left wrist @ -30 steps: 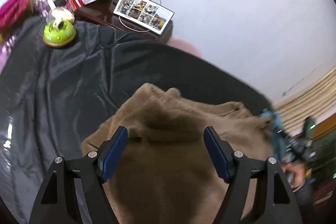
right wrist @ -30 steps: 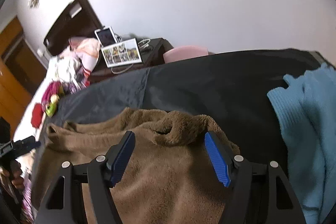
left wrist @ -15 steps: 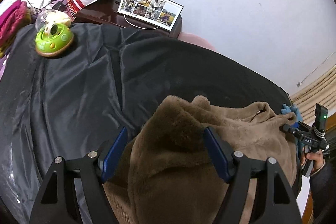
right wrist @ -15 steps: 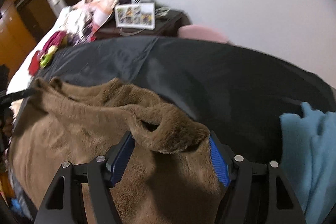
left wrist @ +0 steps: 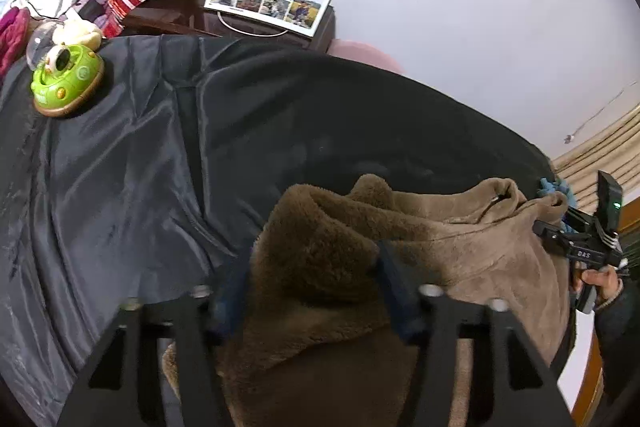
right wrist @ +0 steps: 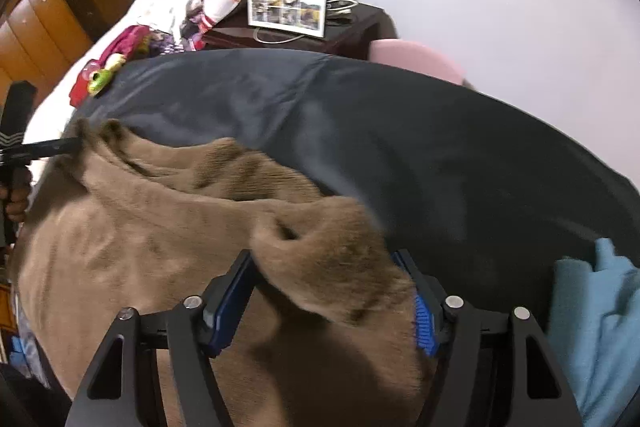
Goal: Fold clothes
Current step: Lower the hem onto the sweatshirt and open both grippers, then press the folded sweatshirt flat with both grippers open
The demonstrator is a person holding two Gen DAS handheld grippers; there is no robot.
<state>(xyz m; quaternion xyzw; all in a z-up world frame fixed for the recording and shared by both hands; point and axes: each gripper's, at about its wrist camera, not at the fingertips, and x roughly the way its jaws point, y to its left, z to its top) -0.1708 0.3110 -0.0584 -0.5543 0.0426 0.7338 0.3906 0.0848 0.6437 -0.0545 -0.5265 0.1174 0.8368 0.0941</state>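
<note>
Both the left gripper [left wrist: 316,291] and right gripper [right wrist: 332,299] are closing on the brown fleece garment [right wrist: 140,239], fabric between jaws. Only the right view shows the blue knit [right wrist: 596,315].

Left gripper [left wrist: 312,299]: black angular frame with triangular cut-outs, silver round screws along the top, dark blue pads on the fingers [left wrist: 394,291], blurred here. Right gripper [right wrist: 332,303]: same black frame, same silver screws, and bright blue ribbed pads [right wrist: 422,323]. In the left wrist view its side shows white "DAS" lettering, a small green light, and a dark sleeve [left wrist: 616,323] behind the hand [left wrist: 600,281].
</note>
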